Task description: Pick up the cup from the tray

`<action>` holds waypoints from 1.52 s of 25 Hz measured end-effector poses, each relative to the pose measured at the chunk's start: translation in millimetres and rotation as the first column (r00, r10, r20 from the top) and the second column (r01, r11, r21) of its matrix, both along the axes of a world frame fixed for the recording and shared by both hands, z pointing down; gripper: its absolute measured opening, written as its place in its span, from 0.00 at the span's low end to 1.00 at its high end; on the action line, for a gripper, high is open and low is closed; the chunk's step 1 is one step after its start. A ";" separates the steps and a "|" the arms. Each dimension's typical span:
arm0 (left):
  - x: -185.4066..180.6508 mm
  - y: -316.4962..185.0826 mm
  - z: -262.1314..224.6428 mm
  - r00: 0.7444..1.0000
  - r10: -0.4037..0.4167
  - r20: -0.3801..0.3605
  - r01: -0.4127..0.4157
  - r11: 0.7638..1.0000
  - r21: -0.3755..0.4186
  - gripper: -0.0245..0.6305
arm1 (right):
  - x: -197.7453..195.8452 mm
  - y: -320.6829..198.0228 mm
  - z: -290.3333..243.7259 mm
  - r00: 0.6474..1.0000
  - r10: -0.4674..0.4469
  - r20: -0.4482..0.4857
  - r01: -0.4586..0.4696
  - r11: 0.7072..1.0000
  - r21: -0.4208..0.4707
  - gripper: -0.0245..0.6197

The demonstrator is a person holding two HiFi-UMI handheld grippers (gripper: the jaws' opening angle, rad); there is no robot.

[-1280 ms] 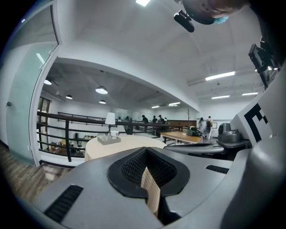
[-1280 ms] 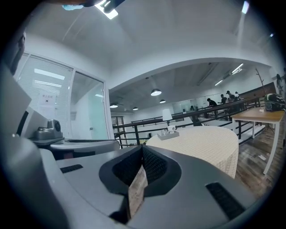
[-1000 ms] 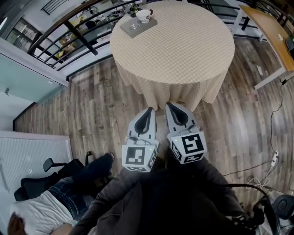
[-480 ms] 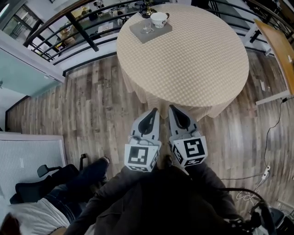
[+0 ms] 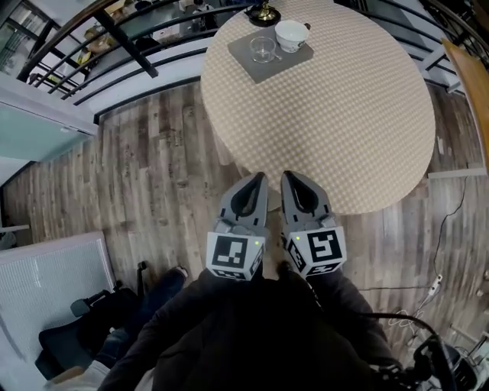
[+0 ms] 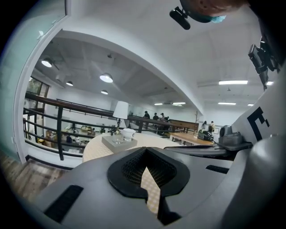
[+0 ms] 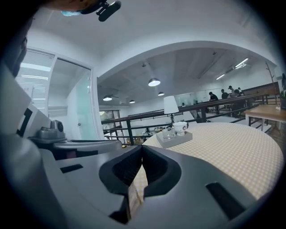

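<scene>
A white cup [image 5: 291, 34] and a clear glass [image 5: 263, 49] stand on a grey tray [image 5: 270, 64] at the far side of a round table with a checked beige cloth [image 5: 336, 114]. From the gripper views the cup [image 6: 128, 133] [image 7: 180, 128] and tray [image 6: 119, 144] [image 7: 175, 139] show far ahead. My left gripper [image 5: 258, 179] and right gripper [image 5: 289, 176] are side by side at the table's near edge, both shut and empty, well short of the tray.
A lamp with a brass base [image 5: 264, 13] stands just behind the tray; its white shade [image 7: 170, 104] shows ahead. A black railing [image 5: 122, 42] runs along the far left. Wooden floor [image 5: 153, 176] surrounds the table. A black office chair [image 5: 84, 328] sits lower left.
Both grippers and the head have moved forward toward the table; their tips now reach its near edge. The tray and cup appear closer and larger. Jaws stayed shut.
</scene>
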State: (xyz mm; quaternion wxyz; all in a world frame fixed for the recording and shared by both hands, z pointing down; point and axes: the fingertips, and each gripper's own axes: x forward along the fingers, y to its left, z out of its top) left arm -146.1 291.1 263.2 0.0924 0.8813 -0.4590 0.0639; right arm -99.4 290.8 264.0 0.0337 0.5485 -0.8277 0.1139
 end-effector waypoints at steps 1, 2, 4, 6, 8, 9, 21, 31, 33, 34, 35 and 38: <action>-6.0 -10.6 -3.0 1.000 0.001 -0.008 -0.001 1.000 0.008 0.05 | -4.6 -8.1 -0.9 1.000 0.005 -0.006 -0.005 1.000 -0.003 0.05; -11.9 -20.1 -7.0 1.000 0.001 -0.016 0.000 1.000 0.017 0.05 | -8.7 -15.1 -2.7 1.000 0.012 -0.010 -0.012 1.000 -0.005 0.05; -20.0 -35.0 -17.3 0.999 0.000 -0.033 0.001 0.999 0.032 0.05 | -13.5 -27.3 -9.9 1.000 0.023 -0.016 -0.023 1.000 -0.004 0.05; -19.9 -43.9 -27.1 0.999 0.011 -0.052 -0.009 0.999 0.040 0.05 | -12.7 -38.1 -21.1 0.999 0.032 -0.026 -0.032 0.999 0.010 0.05; -13.7 -51.7 -35.1 0.997 0.032 -0.065 -0.029 0.998 0.051 0.05 | -8.0 -47.9 -33.0 0.998 0.043 -0.041 -0.042 0.999 0.033 0.05; -10.3 -56.4 -39.3 0.997 0.042 -0.068 -0.038 0.997 0.060 0.05 | -4.8 -52.3 -37.6 0.998 0.051 -0.047 -0.050 0.998 0.041 0.05; 24.4 -105.0 -59.3 0.991 0.122 -0.053 -0.115 0.986 0.120 0.05 | 30.6 -97.3 -60.0 0.989 0.138 -0.043 -0.132 0.984 0.117 0.05; 75.7 -142.4 -56.1 0.989 0.142 -0.034 -0.137 0.985 0.108 0.05 | 78.6 -141.1 -49.3 0.993 0.122 -0.003 -0.121 0.989 0.083 0.05; 82.4 -153.2 -49.0 0.993 0.120 -0.019 -0.118 0.989 0.090 0.05 | 85.9 -152.2 -40.7 0.994 0.106 0.009 -0.106 0.992 0.062 0.05; 85.2 -159.1 -46.2 0.994 0.106 -0.012 -0.105 0.991 0.083 0.05 | 89.1 -157.8 -37.4 0.995 0.094 0.013 -0.095 0.994 0.054 0.05; 88.2 -165.0 -44.5 0.996 0.090 -0.007 -0.090 0.993 0.077 0.05 | 92.5 -163.2 -35.3 0.997 0.082 0.016 -0.082 0.995 0.049 0.05; 101.7 -180.5 -42.5 0.999 0.052 0.008 -0.052 0.996 0.068 0.05 | 105.8 -177.8 -31.7 0.998 0.046 0.034 -0.047 0.998 0.035 0.05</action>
